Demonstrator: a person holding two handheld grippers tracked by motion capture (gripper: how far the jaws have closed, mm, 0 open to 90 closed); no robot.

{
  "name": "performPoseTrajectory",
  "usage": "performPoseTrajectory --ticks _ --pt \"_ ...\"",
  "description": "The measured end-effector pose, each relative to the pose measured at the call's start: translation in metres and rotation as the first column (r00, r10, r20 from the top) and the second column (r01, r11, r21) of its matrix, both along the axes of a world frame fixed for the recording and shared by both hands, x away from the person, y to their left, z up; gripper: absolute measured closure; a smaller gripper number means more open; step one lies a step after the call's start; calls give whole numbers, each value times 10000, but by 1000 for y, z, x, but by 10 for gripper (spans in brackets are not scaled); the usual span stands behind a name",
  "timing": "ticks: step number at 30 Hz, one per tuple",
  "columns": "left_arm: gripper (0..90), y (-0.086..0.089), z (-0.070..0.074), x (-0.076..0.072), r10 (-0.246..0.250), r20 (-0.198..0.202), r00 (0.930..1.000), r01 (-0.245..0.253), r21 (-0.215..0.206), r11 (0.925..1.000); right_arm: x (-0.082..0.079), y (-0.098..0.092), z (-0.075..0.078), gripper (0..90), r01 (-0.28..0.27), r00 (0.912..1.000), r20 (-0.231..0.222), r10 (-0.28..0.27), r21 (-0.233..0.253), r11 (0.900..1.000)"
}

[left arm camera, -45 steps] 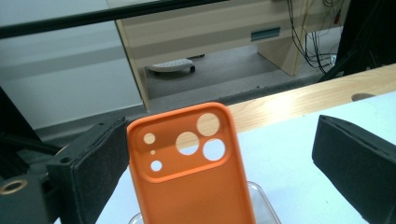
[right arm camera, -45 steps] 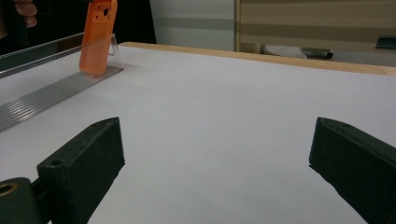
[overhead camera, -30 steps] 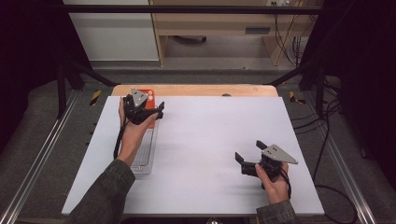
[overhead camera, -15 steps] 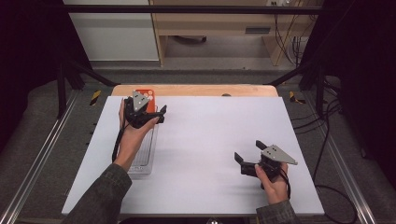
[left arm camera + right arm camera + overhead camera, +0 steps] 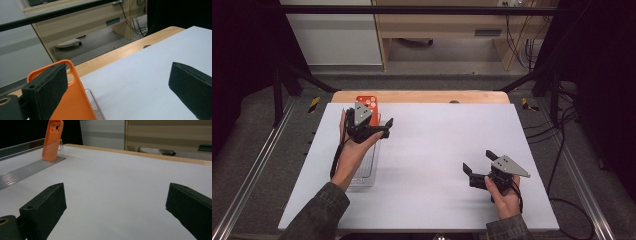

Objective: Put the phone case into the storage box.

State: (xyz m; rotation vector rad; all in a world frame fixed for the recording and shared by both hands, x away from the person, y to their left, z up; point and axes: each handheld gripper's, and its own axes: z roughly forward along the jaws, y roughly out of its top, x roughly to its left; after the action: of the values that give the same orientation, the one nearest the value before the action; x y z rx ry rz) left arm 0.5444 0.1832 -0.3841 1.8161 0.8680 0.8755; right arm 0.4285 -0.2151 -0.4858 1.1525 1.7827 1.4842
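Orange phone case [image 5: 52, 140] stands nearly upright at the far left of the table, leaning in the far end of a clear plastic rack [image 5: 367, 165] whose grooved floor and low lip seem made to keep thin flat things on edge. It looks like smooth moulded plastic, with rounded corners and round camera holes near the top. The left gripper [image 5: 374, 131] hovers just beside the case on its right side, jaws spread apart and holding nothing; in the left gripper view one black foam-like pad [image 5: 50, 82] is in front of the case, but I cannot tell if it touches. I judge the hand is placed there either to take the case or just after letting it go. The right gripper [image 5: 477, 167] rests near the near right of the white table cover [image 5: 437, 150], well apart from the rack, its jaws also wide and empty, probably waiting. The cover is matt and plain over a wooden tabletop [image 5: 422, 96].
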Motion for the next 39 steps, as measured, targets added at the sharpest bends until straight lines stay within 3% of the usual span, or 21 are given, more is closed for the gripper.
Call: performPoseTrajectory --ticks 11,26,31,39 --pt "23 -10 6 -22 -601 -75 9982 598 -337 9976 0 1 0 28 15 10000 52 -15 -17 10000" --pt "26 -21 12 -58 -1272 42 9919 1273 -432 9909 -1 1 1 28 -6 10000 34 6 -4 10000" --pt "25 -21 14 -70 -1451 164 9893 1457 -440 9883 -1 2 1 27 -43 10000 30 44 -62 10000" --pt "24 -18 14 -84 -1609 271 9866 1626 -803 9834 -1 3 1 27 -76 10000 19 76 -110 9999"
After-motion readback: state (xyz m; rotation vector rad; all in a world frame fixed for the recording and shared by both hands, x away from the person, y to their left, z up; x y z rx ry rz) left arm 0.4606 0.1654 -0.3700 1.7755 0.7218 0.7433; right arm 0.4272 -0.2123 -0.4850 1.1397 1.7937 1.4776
